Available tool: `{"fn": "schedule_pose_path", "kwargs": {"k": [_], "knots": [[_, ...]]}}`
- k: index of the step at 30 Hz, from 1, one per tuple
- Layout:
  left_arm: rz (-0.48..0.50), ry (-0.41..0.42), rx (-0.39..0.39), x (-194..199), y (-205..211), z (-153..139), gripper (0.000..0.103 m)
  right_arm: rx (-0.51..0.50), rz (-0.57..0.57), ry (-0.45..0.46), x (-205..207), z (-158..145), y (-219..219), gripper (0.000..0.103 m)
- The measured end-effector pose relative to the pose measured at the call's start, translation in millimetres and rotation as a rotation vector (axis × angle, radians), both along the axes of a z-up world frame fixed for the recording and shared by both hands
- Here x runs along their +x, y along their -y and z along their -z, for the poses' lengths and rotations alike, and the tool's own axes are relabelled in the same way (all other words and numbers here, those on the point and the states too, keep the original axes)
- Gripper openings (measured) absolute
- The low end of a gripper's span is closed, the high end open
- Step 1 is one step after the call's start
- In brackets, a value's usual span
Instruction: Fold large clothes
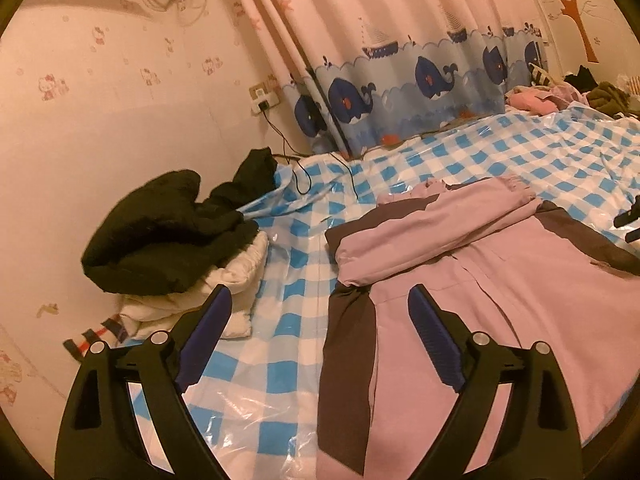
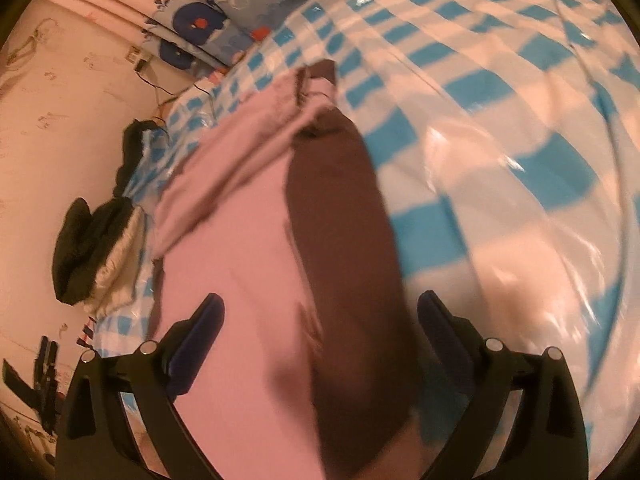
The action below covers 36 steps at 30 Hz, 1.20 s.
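Jacket point(image 1: 500, 300), pale pink with dark brown panels, lies spread flat on a bed covered by a glossy blue-and-white checked sheet point(image 1: 280, 364). In the left wrist view its long axis runs from 6 o'clock up toward 1 o'clock, with the collar end farthest away near the frame's centre. One sleeve point(image 1: 432, 228) is folded across the body, its gathered cuff pointing toward 9 o'clock, and a brown strip runs down the jacket's left edge. In the right wrist view the jacket point(image 2: 240, 264) stretches from 6 o'clock up to 12 o'clock, a broad brown band along its right side; this view is blurred. The left gripper point(image 1: 320, 344) hangs above the jacket's left edge, jaws spread wide with nothing between them. The right gripper point(image 2: 320, 344) hangs over the brown band, jaws likewise wide apart and gripping nothing. At 9 o'clock in the left view a black garment point(image 1: 160, 228) sits on white bedding point(image 1: 224, 292) against the wall. A whale-print curtain point(image 1: 400, 80) hangs at 12 o'clock.
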State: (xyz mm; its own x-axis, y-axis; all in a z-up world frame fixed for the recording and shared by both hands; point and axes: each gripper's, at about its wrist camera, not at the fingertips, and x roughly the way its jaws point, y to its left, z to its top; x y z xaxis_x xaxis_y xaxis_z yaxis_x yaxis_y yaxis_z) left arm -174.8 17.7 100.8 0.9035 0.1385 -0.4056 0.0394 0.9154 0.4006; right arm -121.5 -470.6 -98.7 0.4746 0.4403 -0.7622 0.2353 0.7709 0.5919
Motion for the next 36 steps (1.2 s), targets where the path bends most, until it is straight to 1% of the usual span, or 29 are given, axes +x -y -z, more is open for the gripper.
{"fn": "schedule_pose_path", "kwargs": {"k": [7,11,19,28,32,34,36], "knots": [[0.030,0.021,0.023,-33.6,9.6,-8.8,0.087,-0.004,0.002,-0.050,-35.0,14.2,8.3,0.094],[0.044,0.024,0.026,-47.1,13.5,-10.1,0.087,-0.008,0.007,-0.063,-48.6,15.5,11.1,0.094],[0.042,0.008,0.024,-67.8,8.5,-7.5,0.088,-0.005,-0.012,-0.067,-56.6,15.3,5.4,0.095],[0.054,0.009,0.024,-88.3,9.0,-6.2,0.088,0.006,-0.022,-0.074,-65.5,17.4,3.6,0.095],[0.060,0.005,0.023,-92.9,7.8,-5.7,0.088,0.035,-0.010,-0.076,-66.1,19.0,8.1,0.095],[0.061,-0.018,0.001,-90.0,3.0,-4.3,0.088,0.049,-0.005,-0.074,-67.0,20.1,9.8,0.095],[0.049,-0.027,0.005,-88.1,0.4,-0.6,0.088,0.059,-0.002,-0.071,-68.1,20.0,11.1,0.095]]}}
